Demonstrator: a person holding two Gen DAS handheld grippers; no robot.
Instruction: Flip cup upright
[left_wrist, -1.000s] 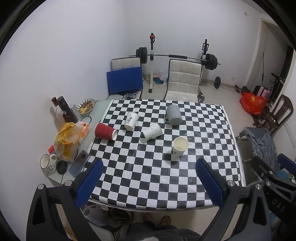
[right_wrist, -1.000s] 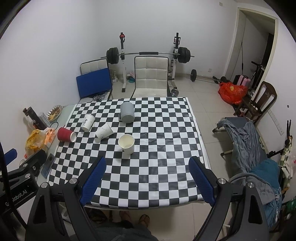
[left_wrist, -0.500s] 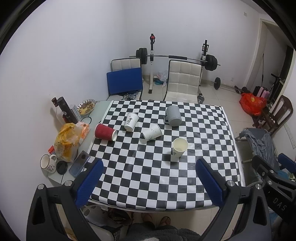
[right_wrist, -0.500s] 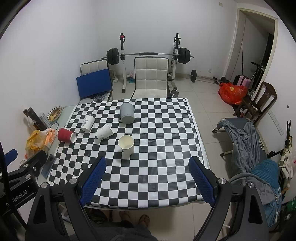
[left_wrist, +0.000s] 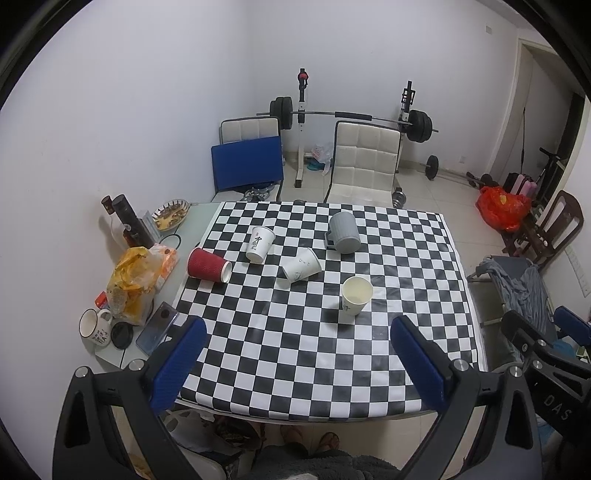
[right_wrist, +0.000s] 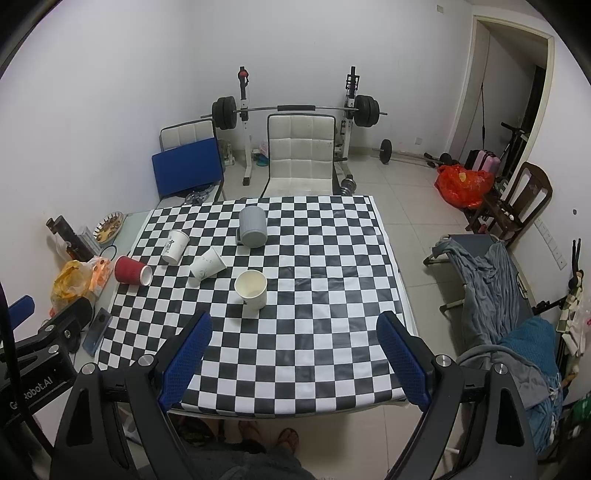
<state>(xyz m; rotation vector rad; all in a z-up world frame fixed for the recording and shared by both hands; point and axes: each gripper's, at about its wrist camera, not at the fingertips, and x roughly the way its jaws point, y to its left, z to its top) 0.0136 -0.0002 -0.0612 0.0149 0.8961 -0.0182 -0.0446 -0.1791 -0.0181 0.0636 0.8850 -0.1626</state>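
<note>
On the checkered table (left_wrist: 314, 350) a white paper cup (left_wrist: 355, 295) (right_wrist: 252, 288) stands upright. A second white cup (left_wrist: 301, 269) (right_wrist: 207, 263) lies on its side. A red cup (left_wrist: 207, 265) (right_wrist: 132, 270) lies on its side at the left. A white cup with black writing (left_wrist: 259, 244) (right_wrist: 175, 246) stands upside down. A grey mug (left_wrist: 344, 233) (right_wrist: 252, 232) stands upside down. My left gripper (left_wrist: 295, 360) and right gripper (right_wrist: 293, 356) are open and empty, held high above the table's near edge.
A side ledge at the left holds a yellow bag (left_wrist: 135, 284), a mug (left_wrist: 94, 326), a phone (left_wrist: 157, 326), bottles (left_wrist: 127, 221) and a dish (left_wrist: 171, 218). Chairs (left_wrist: 364, 164) and a barbell rack (left_wrist: 351, 118) stand behind the table. A cot with clothes (right_wrist: 498, 295) is at the right.
Both grippers have drifted slightly; the view of the table shifts a little. No cup has moved.
</note>
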